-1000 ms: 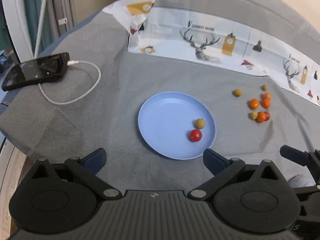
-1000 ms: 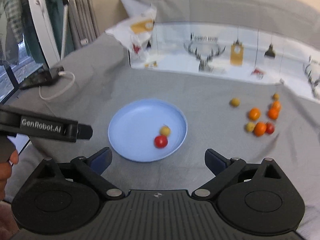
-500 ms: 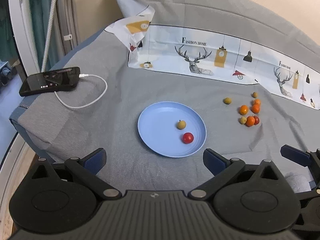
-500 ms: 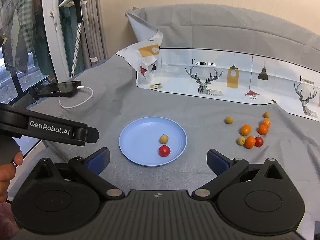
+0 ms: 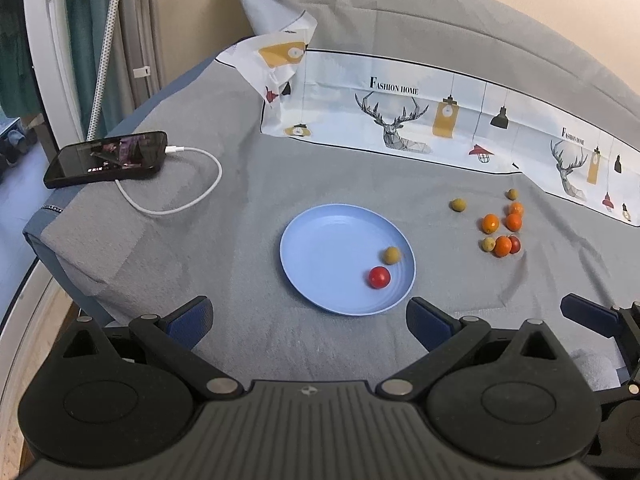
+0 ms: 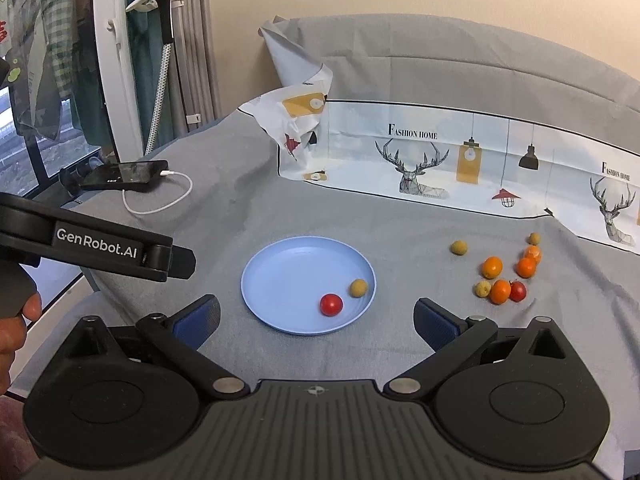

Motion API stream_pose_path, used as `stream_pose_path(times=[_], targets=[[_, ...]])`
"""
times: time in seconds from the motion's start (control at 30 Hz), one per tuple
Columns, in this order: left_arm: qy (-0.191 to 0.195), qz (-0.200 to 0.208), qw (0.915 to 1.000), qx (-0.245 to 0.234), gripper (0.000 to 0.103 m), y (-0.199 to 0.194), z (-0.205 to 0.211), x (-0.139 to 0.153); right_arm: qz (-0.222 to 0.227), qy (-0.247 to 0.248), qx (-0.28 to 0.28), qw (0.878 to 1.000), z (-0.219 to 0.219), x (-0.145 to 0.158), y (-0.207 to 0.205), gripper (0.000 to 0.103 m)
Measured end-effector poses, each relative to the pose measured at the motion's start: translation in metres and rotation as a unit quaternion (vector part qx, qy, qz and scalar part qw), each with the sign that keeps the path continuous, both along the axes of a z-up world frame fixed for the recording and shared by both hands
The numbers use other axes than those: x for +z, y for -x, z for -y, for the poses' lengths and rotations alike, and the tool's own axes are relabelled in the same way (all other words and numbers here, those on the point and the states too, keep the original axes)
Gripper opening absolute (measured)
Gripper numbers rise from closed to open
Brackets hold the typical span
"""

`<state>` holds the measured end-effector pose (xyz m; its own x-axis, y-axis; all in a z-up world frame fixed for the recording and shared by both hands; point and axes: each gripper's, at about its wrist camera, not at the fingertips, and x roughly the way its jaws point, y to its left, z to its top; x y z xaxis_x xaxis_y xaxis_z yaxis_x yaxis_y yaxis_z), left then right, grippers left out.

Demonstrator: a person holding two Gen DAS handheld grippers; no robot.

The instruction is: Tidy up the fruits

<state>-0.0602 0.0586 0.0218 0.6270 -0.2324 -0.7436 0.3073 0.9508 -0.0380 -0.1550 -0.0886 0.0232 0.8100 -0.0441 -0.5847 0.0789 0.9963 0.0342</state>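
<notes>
Both my hand-held grippers, left (image 5: 310, 316) and right (image 6: 316, 320), gape empty above the tabletop (image 5: 224, 208). Red tomato (image 5: 379, 277) and brownish fruit (image 5: 392, 255) sit in the blue plate (image 5: 320, 248); loose fruits (image 5: 500, 232) cluster right, kinds hard to make out.

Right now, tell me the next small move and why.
Probably send the open right gripper forward and right toward the loose fruit cluster on the grey cloth. Only a red fruit and a yellow-green fruit lie on the blue plate; both grippers are empty.
</notes>
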Motion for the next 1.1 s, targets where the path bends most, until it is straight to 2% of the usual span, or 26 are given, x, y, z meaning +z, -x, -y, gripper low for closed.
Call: stream_pose_path(times=[0.57,1.1], targets=[[-0.008,-0.027,0.9996,0.006,0.103,-0.019,0.002,-0.015,-0.028,-0.006,0.002,1.0,0.0,-0.014,-0.017,0.102],[-0.015,-0.032,0.9994,-0.003,0.103,-0.031,0.016,-0.018,-0.04,-0.01,-0.005,0.999,0.008,-0.022,-0.026,0.102]])
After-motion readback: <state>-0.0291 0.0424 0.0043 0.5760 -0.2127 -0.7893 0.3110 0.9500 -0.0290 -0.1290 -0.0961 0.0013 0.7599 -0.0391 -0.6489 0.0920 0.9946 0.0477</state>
